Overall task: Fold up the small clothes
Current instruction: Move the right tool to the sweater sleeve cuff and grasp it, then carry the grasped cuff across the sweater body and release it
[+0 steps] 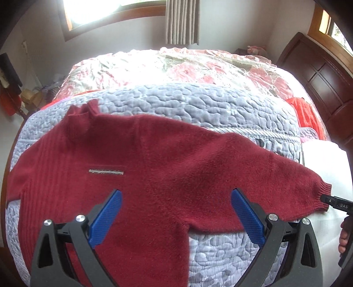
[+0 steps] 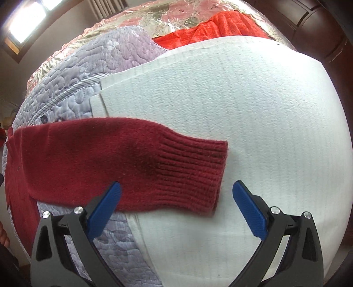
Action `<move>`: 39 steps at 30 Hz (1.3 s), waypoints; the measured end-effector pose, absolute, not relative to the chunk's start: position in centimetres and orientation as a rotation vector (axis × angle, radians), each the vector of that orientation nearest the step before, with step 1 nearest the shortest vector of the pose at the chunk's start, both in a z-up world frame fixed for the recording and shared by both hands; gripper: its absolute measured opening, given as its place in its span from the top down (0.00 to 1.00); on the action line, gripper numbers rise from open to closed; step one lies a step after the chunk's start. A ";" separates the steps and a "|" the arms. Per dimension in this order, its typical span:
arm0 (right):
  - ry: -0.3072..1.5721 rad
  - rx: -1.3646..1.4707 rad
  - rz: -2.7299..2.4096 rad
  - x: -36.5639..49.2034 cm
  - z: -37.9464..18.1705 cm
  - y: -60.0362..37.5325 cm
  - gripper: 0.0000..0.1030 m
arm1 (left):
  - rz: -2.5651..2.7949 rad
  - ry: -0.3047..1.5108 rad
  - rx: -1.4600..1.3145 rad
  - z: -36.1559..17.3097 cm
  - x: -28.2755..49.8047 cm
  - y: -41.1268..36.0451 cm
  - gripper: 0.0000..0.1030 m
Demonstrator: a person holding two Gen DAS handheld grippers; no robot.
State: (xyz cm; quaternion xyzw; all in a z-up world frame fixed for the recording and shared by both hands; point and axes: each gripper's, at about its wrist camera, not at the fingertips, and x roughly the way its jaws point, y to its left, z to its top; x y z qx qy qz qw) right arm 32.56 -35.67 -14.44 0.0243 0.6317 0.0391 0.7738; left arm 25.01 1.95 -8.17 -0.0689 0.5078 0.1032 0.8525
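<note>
A small dark red sweater (image 1: 141, 159) lies flat on a quilted lilac blanket (image 1: 176, 103), collar at the far left, one sleeve stretched to the right. My left gripper (image 1: 176, 196) hovers open over the sweater's body near the armpit, nothing between its blue pads (image 1: 106, 218). In the right wrist view the sleeve's ribbed cuff (image 2: 189, 170) rests on a white folded cloth (image 2: 253, 123). My right gripper (image 2: 176, 189) is open just in front of the cuff, its left pad over the sleeve edge, its right pad over white cloth.
A floral bedspread (image 1: 176, 66) covers the far bed. An orange-red garment (image 2: 211, 28) lies beyond the white cloth. A dark wooden headboard (image 1: 320, 77) stands at right; a curtain (image 1: 182, 19) and a window sit behind. Clutter is on the floor at left.
</note>
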 end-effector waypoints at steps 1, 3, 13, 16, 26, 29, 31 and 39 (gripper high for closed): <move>1.365 0.058 0.088 32.7 -14.5 -36.1 0.03 | 0.208 1.070 -0.129 -8.3 25.2 1.4 0.04; 1.365 0.096 0.115 33.2 -14.7 -37.1 0.03 | 0.205 1.068 -0.105 -8.3 25.5 1.1 0.04; 1.313 -0.004 0.115 34.3 -14.2 -37.7 0.39 | 0.252 1.062 -0.080 -8.1 24.5 3.7 0.04; 1.338 -0.062 0.112 34.4 -14.3 -37.5 0.86 | 0.273 1.065 -0.088 -8.1 24.1 4.8 0.04; 1.238 0.003 0.312 32.6 -8.1 -31.1 0.92 | 0.312 1.073 -0.085 -8.2 21.9 9.8 0.04; 1.216 -0.040 0.400 32.7 -6.4 -25.8 0.92 | 0.334 1.079 -0.099 -8.2 21.2 12.2 0.04; 1.209 -0.039 0.477 32.3 -5.6 -22.2 0.92 | 0.344 1.078 -0.108 -8.2 20.8 13.5 0.04; 1.207 -0.082 0.770 31.2 -5.0 -5.3 0.92 | 0.404 1.090 -0.167 -9.2 18.6 20.5 0.04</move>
